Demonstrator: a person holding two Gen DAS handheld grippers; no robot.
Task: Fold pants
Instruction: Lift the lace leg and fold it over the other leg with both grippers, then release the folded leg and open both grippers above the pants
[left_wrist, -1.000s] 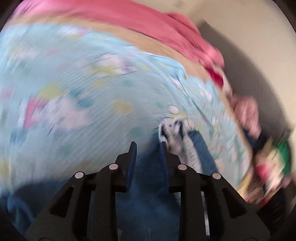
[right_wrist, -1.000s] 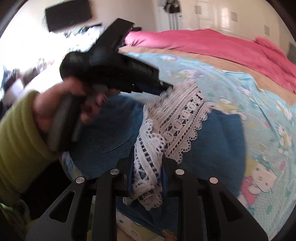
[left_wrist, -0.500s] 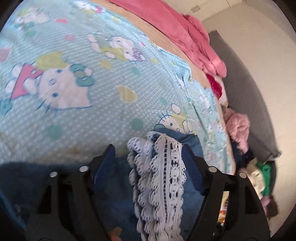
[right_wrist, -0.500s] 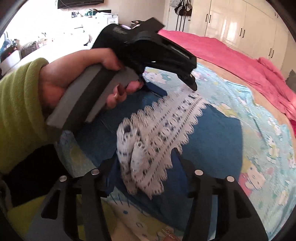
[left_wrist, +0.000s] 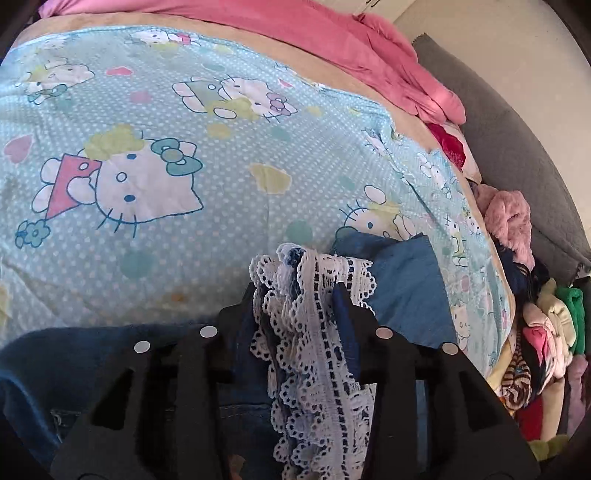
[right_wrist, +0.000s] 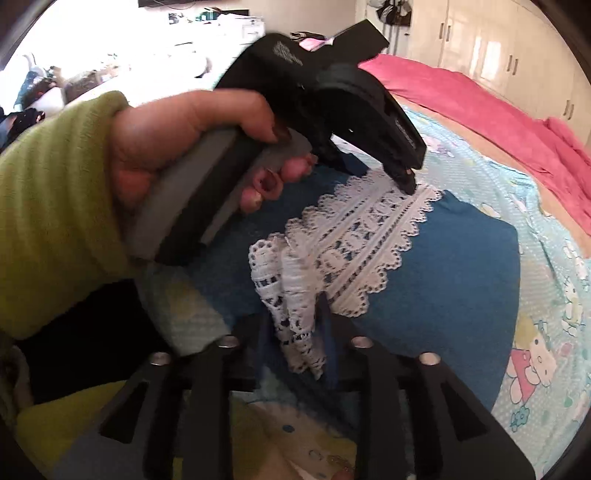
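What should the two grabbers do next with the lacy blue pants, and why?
Probably lift both together, a little, and start carrying the lace hem over the blue pants. The left gripper has just been opening, the right gripper closing, and each has bunched lace between its fingers, pants flat on the bedsheet.

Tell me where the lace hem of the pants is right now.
The white lace hem lies atop the blue pants on the cartoon-cat bedsheet, stretched between the left gripper and right gripper.

You're working with two grippers, left gripper (left_wrist: 297, 291) and right gripper (right_wrist: 291, 306), one pair of blue pants (right_wrist: 443, 295), one lace trim (right_wrist: 354, 236) between both fingers.
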